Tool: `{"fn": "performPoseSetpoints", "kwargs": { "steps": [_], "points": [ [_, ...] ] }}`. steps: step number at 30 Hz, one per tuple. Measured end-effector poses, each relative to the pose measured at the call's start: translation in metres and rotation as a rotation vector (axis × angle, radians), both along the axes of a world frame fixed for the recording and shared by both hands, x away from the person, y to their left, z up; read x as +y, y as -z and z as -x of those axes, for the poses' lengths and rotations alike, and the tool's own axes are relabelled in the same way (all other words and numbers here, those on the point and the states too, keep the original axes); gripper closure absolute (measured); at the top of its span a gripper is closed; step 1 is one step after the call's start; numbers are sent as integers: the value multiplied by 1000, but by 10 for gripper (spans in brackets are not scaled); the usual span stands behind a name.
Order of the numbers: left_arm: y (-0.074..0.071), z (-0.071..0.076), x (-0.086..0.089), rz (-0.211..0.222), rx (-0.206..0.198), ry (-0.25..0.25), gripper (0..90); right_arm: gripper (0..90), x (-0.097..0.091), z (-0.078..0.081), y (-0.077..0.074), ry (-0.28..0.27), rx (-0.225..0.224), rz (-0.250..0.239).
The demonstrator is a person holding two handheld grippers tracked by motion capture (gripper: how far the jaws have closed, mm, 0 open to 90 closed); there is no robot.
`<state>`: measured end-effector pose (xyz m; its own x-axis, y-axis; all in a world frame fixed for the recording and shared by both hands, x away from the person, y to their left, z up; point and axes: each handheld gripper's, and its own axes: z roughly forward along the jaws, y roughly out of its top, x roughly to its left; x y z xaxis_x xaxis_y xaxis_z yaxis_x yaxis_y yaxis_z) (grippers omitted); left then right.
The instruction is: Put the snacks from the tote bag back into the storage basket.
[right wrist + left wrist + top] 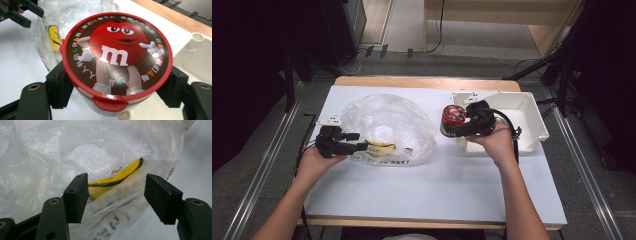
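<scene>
plastic bag (62,152) contents indistinct, tub (117,65) base cut off

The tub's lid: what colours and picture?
Red rim, brown face with a red cartoon candy character bearing a white "m"; the lid shows best in the right gripper view.

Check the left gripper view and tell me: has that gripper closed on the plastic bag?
No, the left gripper stands open, its jaws apart with the edge of the plastic bag lying between them, ungripped.
</scene>
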<state>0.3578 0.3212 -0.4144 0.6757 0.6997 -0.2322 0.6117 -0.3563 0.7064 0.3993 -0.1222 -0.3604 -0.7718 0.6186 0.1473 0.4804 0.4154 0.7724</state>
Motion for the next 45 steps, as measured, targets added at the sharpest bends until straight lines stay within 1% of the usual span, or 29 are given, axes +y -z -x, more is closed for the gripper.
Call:
{"fn": "performPoseSetpoints", "kwargs": {
  "steps": [3, 7, 16, 25, 28, 39, 42, 45],
  "points": [
    [0, 0, -1, -3, 0, 1, 369, 264, -6, -1, 0, 14, 0, -2],
    [0, 0, -1, 4, -3, 1, 369, 264, -12, -3, 1, 37, 3, 0],
    [1, -1, -3, -5, 5, 11, 370, 264, -28, -7, 0, 74, -3, -1],
    [1, -1, -2, 2, 1, 2, 369, 264, -45, -11, 3, 124, -3, 2],
    [0, -1, -1, 8, 1, 2, 369, 264, -50, -12, 4, 141, 2, -1],
    [1, -1, -3, 5, 2, 7, 370, 264, -61, -23, 15, 185, 17, 7],
    [1, -1, -4, -2, 0, 11, 370, 264, -63, -26, 18, 199, 23, 12],
    [2, -1, -5, 0, 0, 11, 370, 264, -63, -29, 22, 207, 28, 17]
  ]
}}
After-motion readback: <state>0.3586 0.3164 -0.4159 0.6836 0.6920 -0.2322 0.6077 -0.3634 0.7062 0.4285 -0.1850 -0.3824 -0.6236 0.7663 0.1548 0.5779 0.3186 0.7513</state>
